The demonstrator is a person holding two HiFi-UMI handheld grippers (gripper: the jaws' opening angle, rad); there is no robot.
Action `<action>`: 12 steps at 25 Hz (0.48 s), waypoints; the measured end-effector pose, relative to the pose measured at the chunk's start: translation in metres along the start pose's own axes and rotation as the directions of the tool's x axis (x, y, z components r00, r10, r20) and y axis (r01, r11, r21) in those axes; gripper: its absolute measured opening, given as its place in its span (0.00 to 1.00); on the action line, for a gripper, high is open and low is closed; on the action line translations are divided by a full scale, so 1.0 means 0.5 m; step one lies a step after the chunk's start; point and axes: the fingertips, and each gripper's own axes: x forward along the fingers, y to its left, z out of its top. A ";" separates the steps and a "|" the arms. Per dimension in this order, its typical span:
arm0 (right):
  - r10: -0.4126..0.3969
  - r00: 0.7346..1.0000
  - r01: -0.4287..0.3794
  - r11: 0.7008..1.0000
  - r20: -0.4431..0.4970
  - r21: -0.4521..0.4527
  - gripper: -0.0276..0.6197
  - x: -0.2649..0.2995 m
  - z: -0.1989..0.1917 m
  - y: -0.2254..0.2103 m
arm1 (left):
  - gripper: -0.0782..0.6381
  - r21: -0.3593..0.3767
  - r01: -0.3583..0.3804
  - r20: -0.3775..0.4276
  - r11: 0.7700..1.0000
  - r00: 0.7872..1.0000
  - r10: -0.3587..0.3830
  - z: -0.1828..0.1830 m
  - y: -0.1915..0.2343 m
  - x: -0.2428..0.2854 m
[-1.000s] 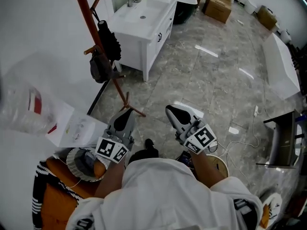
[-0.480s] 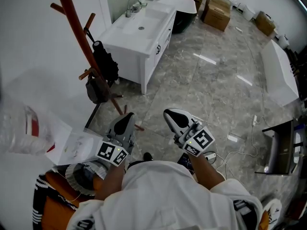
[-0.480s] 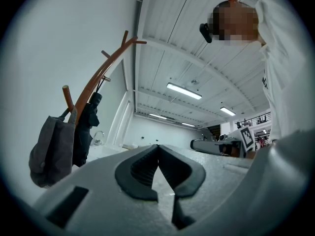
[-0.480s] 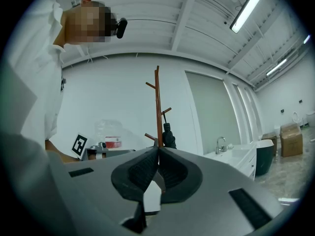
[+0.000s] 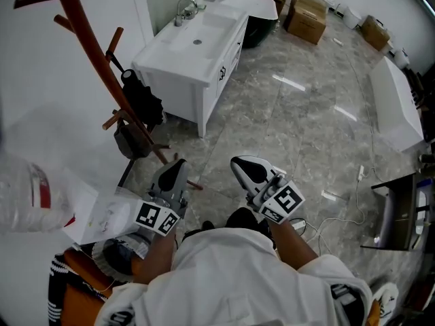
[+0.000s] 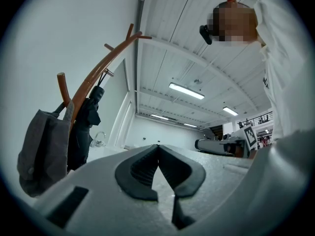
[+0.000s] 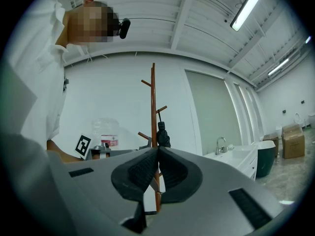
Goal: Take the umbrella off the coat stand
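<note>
A reddish-brown coat stand (image 5: 102,66) leans across the left of the head view, and its feet rest on the marble floor. A folded black umbrella (image 5: 141,98) hangs from one of its pegs, with a dark grey bag (image 5: 131,139) on a lower peg. My left gripper (image 5: 178,163) is shut and empty, short of the stand's base. My right gripper (image 5: 239,161) is level beside it, also shut and empty. In the left gripper view the umbrella (image 6: 84,132) and the bag (image 6: 42,151) hang to the left, beyond the jaws. The right gripper view shows the umbrella (image 7: 163,134) straight ahead on the stand (image 7: 153,102).
A white vanity (image 5: 194,46) with a tap stands just past the coat stand. Cardboard boxes (image 5: 309,9) sit far back. White panels (image 5: 394,94) lean at the right, and a cable (image 5: 340,202) lies on the floor. A clear plastic bag (image 5: 30,195) and papers are at the left.
Both grippers have moved forward with the person towards the coat stand, which now sits further left and larger in the head view. Both stayed shut.
</note>
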 end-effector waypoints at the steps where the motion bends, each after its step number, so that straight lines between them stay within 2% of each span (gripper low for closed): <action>1: 0.012 1.000 -0.012 1.000 -0.002 -0.001 0.07 0.004 -0.001 -0.005 | 0.13 0.000 -0.005 -0.002 1.000 1.000 0.005 -0.003 0.004 0.007; 6: 0.063 0.998 -0.063 0.998 0.008 0.017 0.07 0.032 -0.007 -0.051 | 0.13 0.010 -0.043 -0.004 0.999 0.999 0.044 -0.010 0.027 0.047; 12: 0.191 0.981 -0.193 0.980 0.033 0.053 0.07 0.080 -0.021 -0.139 | 0.13 0.099 -0.147 -0.013 0.984 0.989 0.149 -0.013 0.075 0.116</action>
